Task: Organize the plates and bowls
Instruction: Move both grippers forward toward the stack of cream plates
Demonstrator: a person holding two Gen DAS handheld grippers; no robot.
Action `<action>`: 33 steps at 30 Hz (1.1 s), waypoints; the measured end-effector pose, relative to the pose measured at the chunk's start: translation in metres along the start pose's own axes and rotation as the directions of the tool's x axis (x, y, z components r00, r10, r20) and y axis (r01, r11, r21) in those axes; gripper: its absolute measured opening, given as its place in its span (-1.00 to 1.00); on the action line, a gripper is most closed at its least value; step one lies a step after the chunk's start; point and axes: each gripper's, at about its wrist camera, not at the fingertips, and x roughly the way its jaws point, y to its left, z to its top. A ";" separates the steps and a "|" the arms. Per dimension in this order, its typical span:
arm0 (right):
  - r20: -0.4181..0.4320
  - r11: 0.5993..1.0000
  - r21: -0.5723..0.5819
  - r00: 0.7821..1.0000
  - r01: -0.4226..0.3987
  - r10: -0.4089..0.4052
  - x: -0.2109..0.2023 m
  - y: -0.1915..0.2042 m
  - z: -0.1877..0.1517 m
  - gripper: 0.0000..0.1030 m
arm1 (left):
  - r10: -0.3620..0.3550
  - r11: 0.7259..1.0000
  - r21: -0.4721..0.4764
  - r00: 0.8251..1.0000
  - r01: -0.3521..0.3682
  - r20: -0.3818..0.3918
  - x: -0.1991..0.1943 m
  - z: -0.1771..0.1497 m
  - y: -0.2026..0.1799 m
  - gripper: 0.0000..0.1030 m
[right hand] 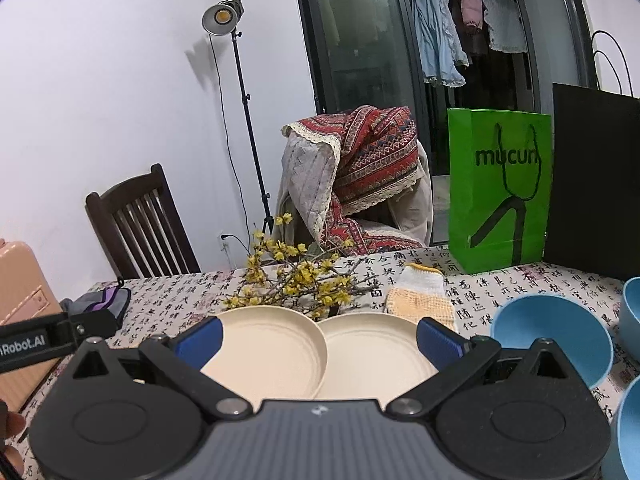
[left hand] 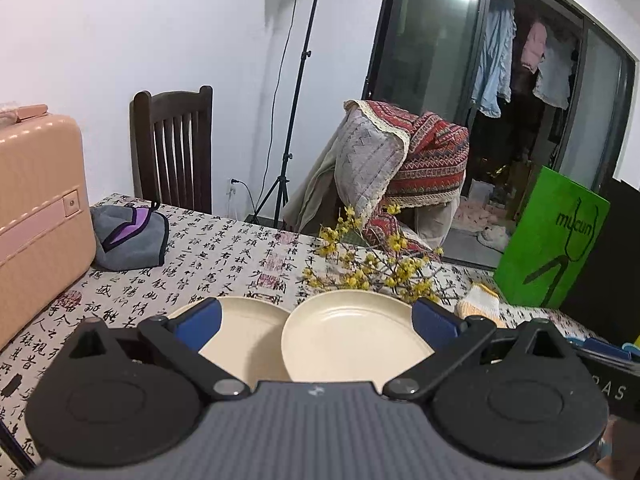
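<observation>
Two cream plates lie side by side on the calligraphy-print tablecloth, their rims meeting. In the left wrist view the left plate [left hand: 248, 332] and the right plate [left hand: 352, 332] lie just beyond my left gripper [left hand: 316, 322], which is open with nothing between its blue pads. The right wrist view shows the same pair, left plate [right hand: 264, 352] and right plate [right hand: 376, 356], ahead of my right gripper [right hand: 319, 340], also open and holding nothing. Three blue bowls stand to the right: one [right hand: 552, 336] close by, one [right hand: 632, 312] behind it, and one [right hand: 628, 432] at the frame's edge.
A pink suitcase [left hand: 36, 216] and a grey-purple cloth [left hand: 128, 236] fill the table's left side. A yellow flower branch [right hand: 296, 280] lies behind the plates, with a knitted cloth [right hand: 420, 296] beside it. A green bag [right hand: 500, 192] and a black bag [right hand: 596, 184] stand at the back right.
</observation>
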 end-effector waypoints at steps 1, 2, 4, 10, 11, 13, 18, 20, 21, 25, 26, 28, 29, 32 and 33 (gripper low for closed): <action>0.001 1.000 0.002 1.000 -0.002 0.002 0.003 0.000 0.002 1.00 | 0.003 1.000 -0.007 1.000 -0.003 -0.002 0.003 0.002 0.000 1.00; 0.002 1.000 0.009 1.000 -0.005 0.005 0.006 0.001 0.004 1.00 | 0.005 1.000 -0.015 1.000 -0.005 -0.003 0.007 0.004 0.001 1.00; 0.001 1.000 0.023 1.000 -0.012 0.012 0.012 0.003 0.008 1.00 | 0.012 0.999 -0.031 1.000 -0.013 -0.006 0.013 0.008 0.002 1.00; -0.001 0.999 0.045 1.000 -0.015 0.015 0.032 0.004 0.016 1.00 | 0.037 0.997 -0.070 0.999 -0.039 -0.029 0.036 0.016 0.008 1.00; -0.003 0.999 0.050 1.000 -0.014 0.014 0.036 0.003 0.017 1.00 | 0.041 0.996 -0.079 0.999 -0.043 -0.033 0.040 0.016 0.009 1.00; -0.006 0.998 0.059 1.000 -0.014 0.014 0.043 0.003 0.019 1.00 | 0.052 0.994 -0.097 0.998 -0.055 -0.038 0.046 0.018 0.011 1.00; -0.015 0.996 0.087 1.000 -0.017 0.018 0.060 -0.001 0.020 1.00 | 0.065 0.988 -0.140 0.996 -0.072 -0.054 0.063 0.020 0.017 1.00; -0.020 0.996 0.092 1.000 -0.019 0.021 0.067 -0.003 0.018 1.00 | 0.077 0.987 -0.140 0.996 -0.083 -0.051 0.068 0.020 0.019 1.00; -0.024 0.995 0.093 0.999 -0.021 0.023 0.070 -0.004 0.017 1.00 | 0.082 0.986 -0.140 0.995 -0.088 -0.049 0.071 0.019 0.020 1.00; -0.032 0.994 0.107 0.999 -0.030 0.033 0.084 -0.009 0.011 1.00 | 0.096 0.984 -0.144 0.995 -0.101 -0.041 0.083 0.014 0.028 1.00; -0.037 0.993 0.110 0.999 -0.032 0.036 0.088 -0.010 0.009 1.00 | 0.094 0.985 -0.142 0.995 -0.099 -0.041 0.086 0.013 0.030 1.00; -0.047 0.992 0.119 0.998 -0.039 0.044 0.096 -0.014 0.005 1.00 | 0.088 0.987 -0.129 0.995 -0.093 -0.045 0.092 0.010 0.031 1.00; -0.051 0.992 0.123 0.998 -0.040 0.047 0.100 -0.015 0.003 1.00 | 0.086 0.989 -0.120 0.995 -0.091 -0.050 0.096 0.009 0.032 1.00; -0.055 0.991 0.125 0.997 -0.047 0.055 0.109 -0.019 -0.004 1.00 | 0.079 0.989 -0.117 0.995 -0.086 -0.066 0.104 0.006 0.036 1.00; -0.057 0.991 0.126 0.997 -0.051 0.058 0.111 -0.021 -0.006 1.00 | 0.077 0.989 -0.120 0.995 -0.085 -0.069 0.106 0.005 0.038 1.00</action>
